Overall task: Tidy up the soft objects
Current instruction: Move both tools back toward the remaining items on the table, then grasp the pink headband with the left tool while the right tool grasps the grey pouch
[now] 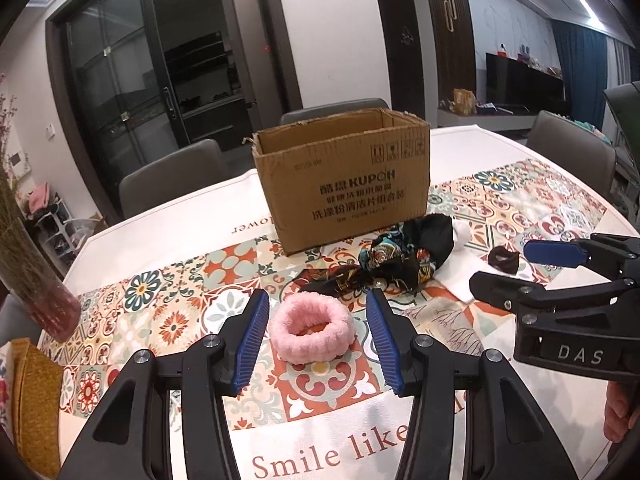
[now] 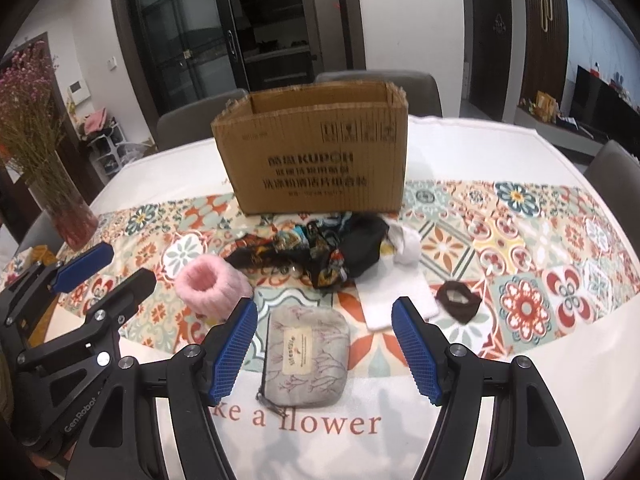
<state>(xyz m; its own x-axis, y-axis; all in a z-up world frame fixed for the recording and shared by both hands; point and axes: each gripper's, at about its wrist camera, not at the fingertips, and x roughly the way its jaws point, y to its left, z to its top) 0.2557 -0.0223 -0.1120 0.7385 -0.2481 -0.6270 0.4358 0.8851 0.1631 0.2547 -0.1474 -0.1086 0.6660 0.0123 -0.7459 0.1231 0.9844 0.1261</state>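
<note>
Soft objects all lie loose on the tabletop, none visibly in the box yet. Box stands open-topped at upper centre of both views; its inside is not visible, so cannot tell if anything is in it already. In the right wrist view: pink band left of centre, patterned dark cloth bunched just in front of the box, white cloth touching its right side, small brown band further right, grey pouch low centre. Judged: task at or near the start, five items left to box.

Left claw is open, holding nothing, blue pads either side of the pink band at lower centre but not touching it. Right claw is open wide, empty, framing the pouch, pads apart from it. Likely first picks: pink band for the left, pouch for the right.

Vase of dried flowers at left edge, well apart from the pile.
</note>
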